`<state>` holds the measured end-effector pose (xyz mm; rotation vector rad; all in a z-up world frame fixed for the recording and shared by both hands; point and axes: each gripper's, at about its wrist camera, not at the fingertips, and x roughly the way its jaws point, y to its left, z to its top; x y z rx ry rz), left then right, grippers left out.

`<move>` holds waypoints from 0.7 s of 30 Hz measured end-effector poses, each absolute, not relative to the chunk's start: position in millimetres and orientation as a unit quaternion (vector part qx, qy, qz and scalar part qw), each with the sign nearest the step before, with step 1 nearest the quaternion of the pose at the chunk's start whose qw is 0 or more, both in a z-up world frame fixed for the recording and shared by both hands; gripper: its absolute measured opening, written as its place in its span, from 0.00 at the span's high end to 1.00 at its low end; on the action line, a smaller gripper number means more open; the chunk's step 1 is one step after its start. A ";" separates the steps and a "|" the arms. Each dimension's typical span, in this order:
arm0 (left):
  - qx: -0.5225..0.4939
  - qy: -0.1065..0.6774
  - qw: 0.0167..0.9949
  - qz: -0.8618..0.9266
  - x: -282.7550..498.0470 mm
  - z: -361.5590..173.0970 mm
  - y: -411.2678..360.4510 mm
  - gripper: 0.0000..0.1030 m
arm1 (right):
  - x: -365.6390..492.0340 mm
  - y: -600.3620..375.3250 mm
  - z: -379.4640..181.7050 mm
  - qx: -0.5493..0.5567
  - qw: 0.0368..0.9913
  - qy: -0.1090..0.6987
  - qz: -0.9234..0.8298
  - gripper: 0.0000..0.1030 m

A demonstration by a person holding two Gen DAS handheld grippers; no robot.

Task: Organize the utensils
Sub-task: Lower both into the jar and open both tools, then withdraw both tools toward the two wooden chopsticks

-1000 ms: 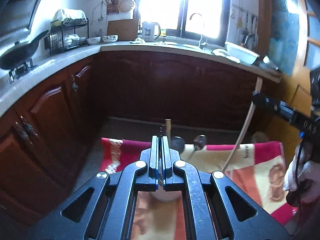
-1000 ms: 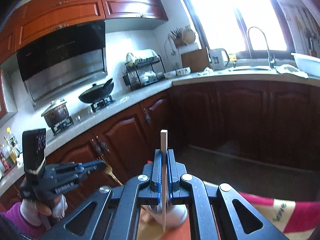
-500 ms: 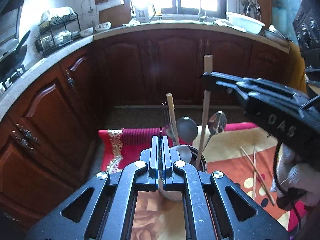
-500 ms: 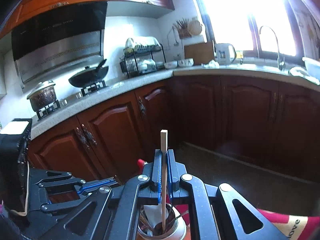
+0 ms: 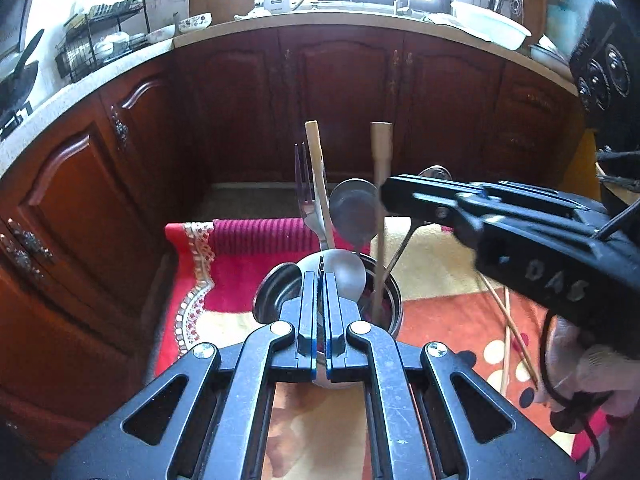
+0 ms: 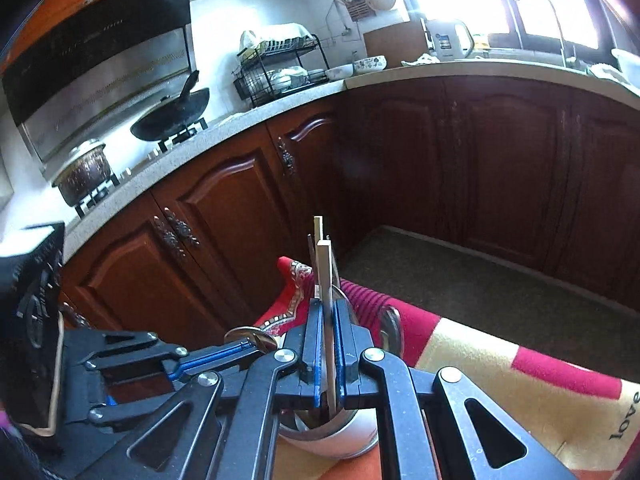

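A steel cup [image 5: 394,300] stands on a red and orange cloth [image 5: 248,240]. In it stand a fork [image 5: 304,184], a wooden chopstick [image 5: 314,152] and several spoons [image 5: 354,208]. My right gripper [image 5: 385,198] comes in from the right, shut on a second wooden chopstick [image 5: 380,148]. That stick is upright, with its lower end inside the cup. In the right wrist view, this held chopstick [image 6: 325,268] rises between the jaws of the right gripper [image 6: 328,304], above the cup [image 6: 352,436]. My left gripper [image 5: 320,276] is shut just before the cup's near rim, with nothing clearly held.
Two loose chopsticks [image 5: 510,320] lie on the cloth right of the cup. A gloved hand [image 5: 592,368] holds the right gripper. Dark wooden cabinets [image 6: 240,208] and a countertop [image 5: 360,24] ring the floor beyond. A wok [image 6: 172,120] and a dish rack [image 6: 276,68] sit on the counter.
Both grippers have come down toward the cup. The right gripper swung in over the cup from the right, and the end of its chopstick now sits inside the cup.
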<state>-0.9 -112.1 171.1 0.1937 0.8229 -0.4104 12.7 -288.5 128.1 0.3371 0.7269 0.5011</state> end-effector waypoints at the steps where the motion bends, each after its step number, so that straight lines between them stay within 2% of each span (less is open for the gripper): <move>1: 0.089 0.399 0.891 -0.199 -0.4 170.6 -111.9 0.99 | 10.8 -291.3 128.1 0.167 0.889 0.352 0.240 0.93; 4: 0.082 0.405 0.890 -0.193 -2.7 170.5 -110.2 0.98 | 2.5 -299.9 129.8 0.176 0.888 0.351 0.238 0.84; 6: 0.078 0.405 0.890 -0.193 -5.1 171.5 -108.5 0.95 | -4.0 -303.7 131.2 0.176 0.890 0.350 0.235 0.83; 9: 0.064 0.403 0.893 -0.193 -10.6 175.6 -103.1 0.75 | -12.5 -309.3 132.0 0.178 0.889 0.353 0.232 0.83; 10: 0.057 0.401 0.894 -0.193 -12.9 178.0 -101.3 0.65 | -14.6 -309.9 132.5 0.181 0.889 0.352 0.231 0.83; 11: 0.053 0.399 0.895 -0.194 -15.2 179.7 -100.0 0.62 | -17.9 -311.3 132.7 0.181 0.889 0.353 0.230 0.83; 21: 0.040 0.383 0.903 -0.190 -44.9 192.6 -99.9 0.61 | -51.4 -319.3 136.5 0.176 0.895 0.355 0.207 0.77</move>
